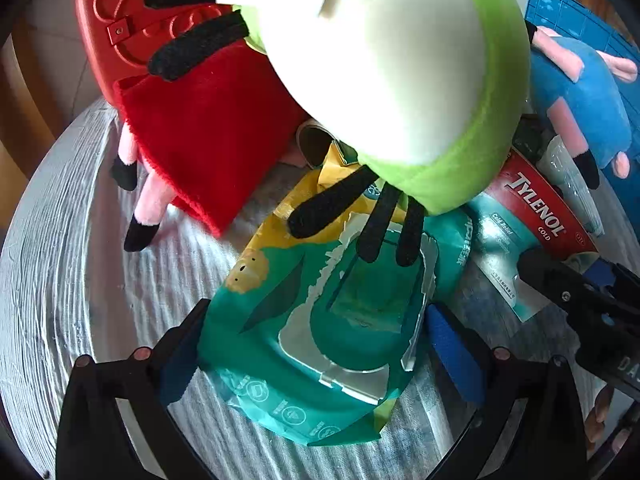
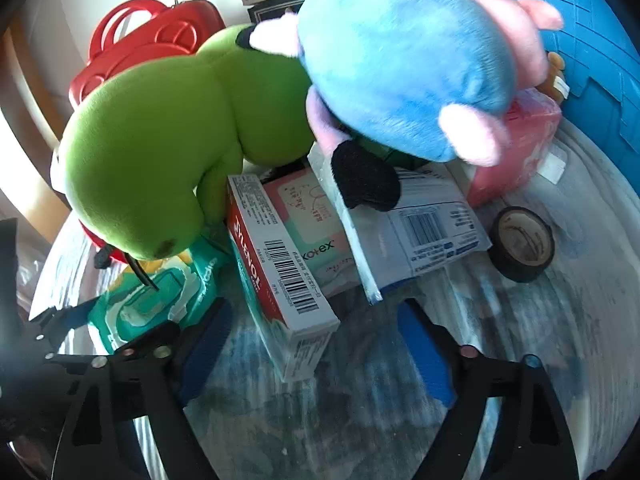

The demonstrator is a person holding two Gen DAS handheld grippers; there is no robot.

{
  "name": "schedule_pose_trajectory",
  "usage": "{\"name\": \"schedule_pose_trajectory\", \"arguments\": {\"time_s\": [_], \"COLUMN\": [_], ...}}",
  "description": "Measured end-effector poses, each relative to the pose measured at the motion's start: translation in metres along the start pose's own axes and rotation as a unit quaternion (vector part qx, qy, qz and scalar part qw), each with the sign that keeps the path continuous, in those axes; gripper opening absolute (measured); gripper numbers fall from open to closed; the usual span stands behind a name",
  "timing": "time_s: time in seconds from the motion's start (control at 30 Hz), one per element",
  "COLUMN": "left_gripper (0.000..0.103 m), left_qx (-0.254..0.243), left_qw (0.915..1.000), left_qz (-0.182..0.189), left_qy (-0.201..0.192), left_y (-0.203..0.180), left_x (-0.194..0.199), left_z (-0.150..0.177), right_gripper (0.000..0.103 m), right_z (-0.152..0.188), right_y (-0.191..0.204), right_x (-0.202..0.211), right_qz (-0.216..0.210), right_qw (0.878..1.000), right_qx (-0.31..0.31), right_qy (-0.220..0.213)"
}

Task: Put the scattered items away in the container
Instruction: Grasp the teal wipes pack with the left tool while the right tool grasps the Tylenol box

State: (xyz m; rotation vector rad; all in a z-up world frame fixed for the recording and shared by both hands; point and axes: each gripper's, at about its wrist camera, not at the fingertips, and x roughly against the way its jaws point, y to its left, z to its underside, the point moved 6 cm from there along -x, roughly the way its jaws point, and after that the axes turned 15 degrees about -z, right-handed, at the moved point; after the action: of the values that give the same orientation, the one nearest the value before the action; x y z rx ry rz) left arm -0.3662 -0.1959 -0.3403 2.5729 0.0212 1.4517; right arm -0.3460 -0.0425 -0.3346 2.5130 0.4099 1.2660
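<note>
The teal and yellow wipes pack (image 1: 320, 320) is bracketed by the left gripper (image 1: 316, 344), whose blue-padded fingers (image 1: 452, 352) are spread wide on either side of the pack's near end; whether the pads touch the film cannot be told, and nothing is clamped. The pack lies flat on the pale ribbed table (image 1: 80, 260), its far end pinned under the green plush (image 1: 400, 72), whose black legs are draped across it at 12 o'clock. For that reason a near-end approach seems to have been chosen.

At 3 o'clock of the pack, the Tylenol box (image 2: 280, 272) is tilted on its long edge against the pile, with its near end between the open fingers of the right gripper (image 2: 312, 340); no grasp is made there either. A Kotex packet (image 2: 316, 224) and a white barcoded pouch (image 2: 412, 232) are stacked just behind it, weighed down by the blue plush (image 2: 400, 60).

Farther out, a roll of dark tape (image 2: 522, 244) stands apart at 3 o'clock, a red plush (image 1: 208, 132) lies at 10 o'clock, and the blue crate (image 2: 592, 40), judged to be the container, waits at 1 o'clock, with nothing seen placed in it.
</note>
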Motion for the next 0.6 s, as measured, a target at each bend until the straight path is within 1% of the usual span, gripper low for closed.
{"name": "schedule_pose_trajectory", "arguments": {"time_s": [0.03, 0.1, 0.13, 0.2, 0.23, 0.33, 0.37, 0.4, 0.5, 0.57, 0.6], "left_gripper": [0.103, 0.103, 0.103, 0.103, 0.103, 0.103, 0.103, 0.103, 0.099, 0.093, 0.088], "left_qx": [-0.002, -0.014, -0.019, -0.025, -0.024, -0.001, 0.007, 0.012, 0.021, 0.026, 0.027], "left_qw": [1.0, 0.9999, 0.9998, 0.9996, 0.9997, 0.9999, 0.9998, 0.9997, 0.9997, 0.9996, 0.9996], "left_qz": [0.0, -0.004, -0.003, -0.009, -0.009, 0.013, 0.017, 0.019, 0.008, -0.003, -0.009], "left_qy": [0.001, 0.005, 0.003, 0.001, 0.001, 0.005, 0.008, 0.007, 0.003, 0.0, -0.001], "left_y": [0.0, -0.001, -0.001, -0.004, -0.005, -0.002, 0.0, 0.001, 0.003, 0.004, 0.004], "left_x": [0.001, 0.009, 0.013, 0.014, 0.011, 0.005, 0.004, 0.006, 0.016, 0.026, 0.032], "left_z": [0.001, 0.006, 0.009, 0.013, 0.013, 0.011, 0.012, 0.014, 0.022, 0.03, 0.034], "right_gripper": [0.061, 0.048, 0.045, 0.036, 0.034, 0.028, 0.022, 0.022, 0.019, 0.018, 0.018], "right_z": [0.001, 0.004, 0.005, 0.007, 0.008, 0.011, 0.013, 0.015, 0.024, 0.029, 0.03], "right_y": [0.0, 0.002, 0.004, 0.009, 0.01, 0.014, 0.014, 0.016, 0.021, 0.025, 0.026], "right_x": [-0.002, -0.003, -0.003, -0.003, -0.004, -0.003, -0.003, -0.002, 0.005, 0.014, 0.019], "right_qz": [-0.005, -0.011, -0.012, -0.009, -0.01, -0.008, -0.006, -0.005, -0.005, -0.005, -0.005], "right_qw": [1.0, 1.0, 1.0, 1.0, 1.0, 0.999, 0.999, 0.999, 0.998, 0.998, 0.998], "right_qx": [-0.003, -0.002, 0.004, 0.018, 0.022, 0.033, 0.036, 0.039, 0.049, 0.058, 0.061], "right_qy": [0.003, 0.006, 0.009, 0.013, 0.016, 0.019, 0.022, 0.023, 0.024, 0.021, 0.019]}}
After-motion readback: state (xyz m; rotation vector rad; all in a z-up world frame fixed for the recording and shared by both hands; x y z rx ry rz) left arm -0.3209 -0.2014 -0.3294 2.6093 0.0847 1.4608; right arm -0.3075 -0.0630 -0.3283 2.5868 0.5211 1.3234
